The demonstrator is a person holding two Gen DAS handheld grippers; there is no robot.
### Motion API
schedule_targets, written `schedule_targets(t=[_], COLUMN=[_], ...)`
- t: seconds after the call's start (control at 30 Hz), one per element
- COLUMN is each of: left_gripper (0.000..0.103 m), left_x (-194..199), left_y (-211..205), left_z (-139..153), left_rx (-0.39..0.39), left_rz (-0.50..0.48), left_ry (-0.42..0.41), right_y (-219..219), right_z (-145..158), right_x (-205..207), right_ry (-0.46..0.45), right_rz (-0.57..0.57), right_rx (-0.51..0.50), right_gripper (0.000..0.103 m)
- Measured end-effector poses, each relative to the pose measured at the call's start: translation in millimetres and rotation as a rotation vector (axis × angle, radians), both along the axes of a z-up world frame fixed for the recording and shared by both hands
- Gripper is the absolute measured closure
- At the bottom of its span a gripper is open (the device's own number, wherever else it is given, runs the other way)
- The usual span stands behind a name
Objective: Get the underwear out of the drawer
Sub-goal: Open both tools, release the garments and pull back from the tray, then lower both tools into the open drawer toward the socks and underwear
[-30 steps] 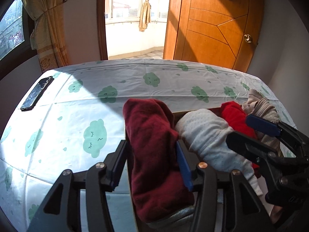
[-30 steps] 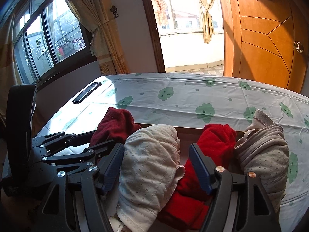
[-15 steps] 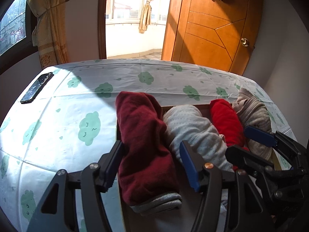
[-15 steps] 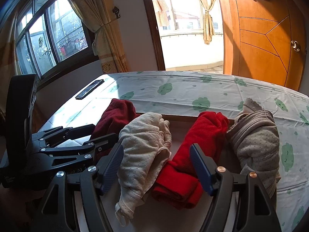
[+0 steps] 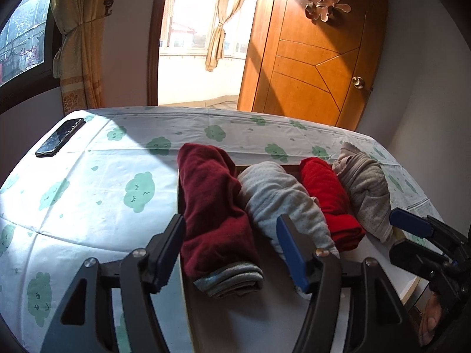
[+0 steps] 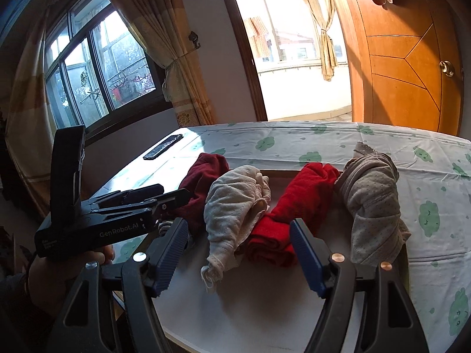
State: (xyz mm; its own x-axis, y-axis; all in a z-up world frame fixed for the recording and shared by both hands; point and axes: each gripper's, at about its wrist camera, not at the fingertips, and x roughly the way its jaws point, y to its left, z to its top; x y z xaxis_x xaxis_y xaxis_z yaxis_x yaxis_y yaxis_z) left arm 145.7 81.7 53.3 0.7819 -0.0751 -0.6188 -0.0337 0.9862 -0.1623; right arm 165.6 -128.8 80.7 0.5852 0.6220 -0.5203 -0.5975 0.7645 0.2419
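Bed point(image 5: 88, 206) with cloud-print sheet, phone point(image 5: 60, 141) far left. Open drawer point(image 6: 265, 300) holds four rolled underwear: maroon point(image 5: 212, 206), cream point(image 6: 232, 206), red point(image 6: 297, 211), grey point(image 6: 371, 206). Left gripper point(image 5: 229, 253) jaws opening, maroon roll between, untouched. Right gripper point(image 6: 238, 256) wide, holding nothing.

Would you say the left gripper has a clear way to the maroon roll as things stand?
Probably yes. The left gripper has its jaws opening with the maroon roll lying between them, pads not pressing, nothing on top; only the cream roll leans against its side.
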Motion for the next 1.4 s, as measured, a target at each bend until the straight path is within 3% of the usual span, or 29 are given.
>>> schedule_targets(t=[0.5,0.73,0.97,1.13,1.4], left_gripper=[0.037,0.036,0.033,0.033,0.033], left_x=[-63,-101,-150,-172,-177], left_y=[-23,-48,-73,-86,-102], left_z=[3,1,-10,-36,-81], left_rx=[-0.030,0.017,0.104,0.165,0.219], left_rz=[-0.086,-0.160,-0.233,-0.267,-0.331], left_ry=[-0.074,-0.104,-0.129,-0.083,0.073], right_y=[-41,-60,-83,-98,-114], right_z=[0,-14,-31,-58,-93], right_x=[-68,-98,-139,-160,-165], right_ry=[-0.088,-0.076,-0.137,-0.128,-0.075], right_rz=[0.045,0.083,0.121,0.179,0.230], right_rx=[0.030,0.031,-0.040,-0.119,-0.205], right_gripper=[0.024,0.024,0.024,0.024,0.024])
